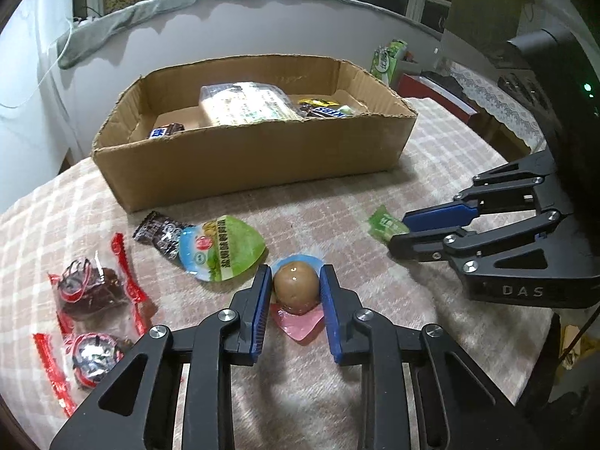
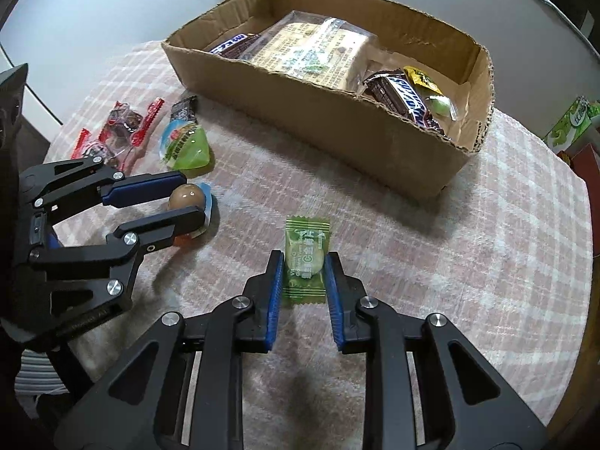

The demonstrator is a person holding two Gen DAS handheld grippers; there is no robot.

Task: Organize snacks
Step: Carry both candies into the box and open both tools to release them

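My left gripper [image 1: 295, 283] is shut on a packed brown egg [image 1: 295, 288] that rests on the checked cloth; it also shows in the right wrist view [image 2: 186, 197]. My right gripper [image 2: 303, 262] is shut on a green candy sachet [image 2: 305, 258] lying on the cloth; the sachet also shows in the left wrist view [image 1: 386, 223]. A cardboard box [image 1: 255, 157] behind holds a large clear packet [image 2: 315, 52] and chocolate bars [image 2: 403, 97].
On the cloth left of the egg lie a green egg packet [image 1: 225, 249], a dark wrapped bar [image 1: 159, 232] and two red-edged packets [image 1: 93, 292]. A green tissue pack [image 1: 388, 58] stands behind the box to the right. The round table edge [image 2: 577, 300] curves right.
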